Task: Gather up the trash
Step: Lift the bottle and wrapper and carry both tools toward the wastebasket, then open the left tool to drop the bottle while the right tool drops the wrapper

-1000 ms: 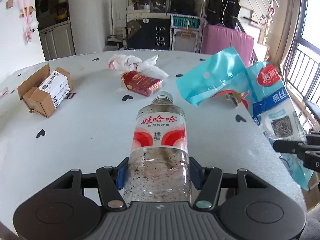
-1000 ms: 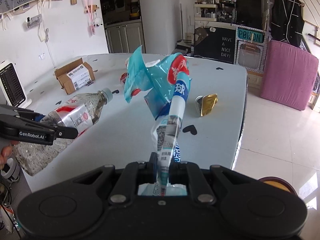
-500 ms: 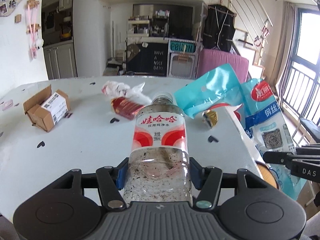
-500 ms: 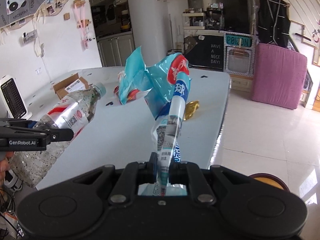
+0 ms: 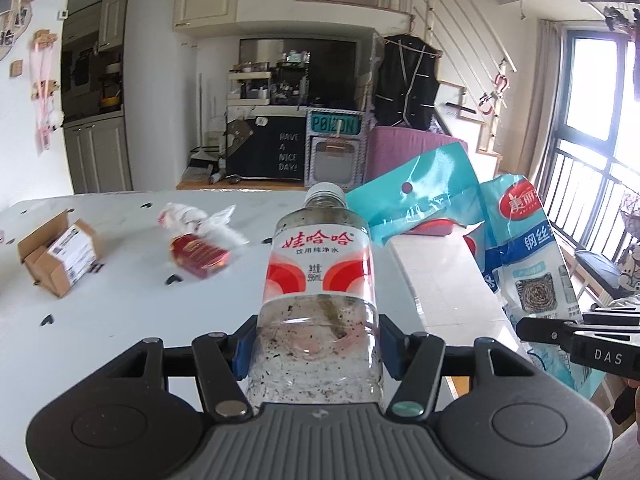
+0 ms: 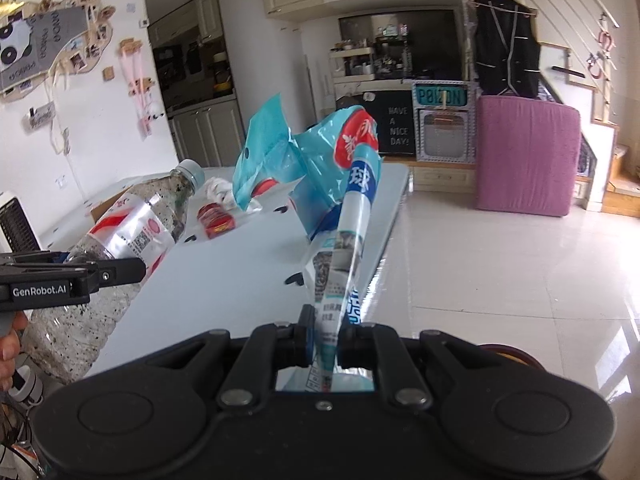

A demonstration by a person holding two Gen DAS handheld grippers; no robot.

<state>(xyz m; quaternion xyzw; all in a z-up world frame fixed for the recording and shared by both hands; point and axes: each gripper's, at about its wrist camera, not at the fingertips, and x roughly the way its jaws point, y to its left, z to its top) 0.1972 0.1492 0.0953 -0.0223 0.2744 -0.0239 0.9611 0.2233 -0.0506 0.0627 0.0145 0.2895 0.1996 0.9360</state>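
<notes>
Both grippers have lifted clear of the tabletop (image 5: 120, 312) toward its right edge, the left gripper (image 5: 316, 350) clamped on the dirty bottle (image 5: 320, 280), the right gripper (image 6: 322, 346) pinching the blue wrapper (image 6: 344, 216), apparently heading binward.

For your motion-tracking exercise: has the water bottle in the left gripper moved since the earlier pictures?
Yes. The water bottle, clamped in the left gripper, has risen and pulled back from the table: its cap now sits above the table's far edge.

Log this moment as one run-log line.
left gripper: shut on water bottle | right gripper: shut on blue plastic bag | on table: cardboard box, red packet
</notes>
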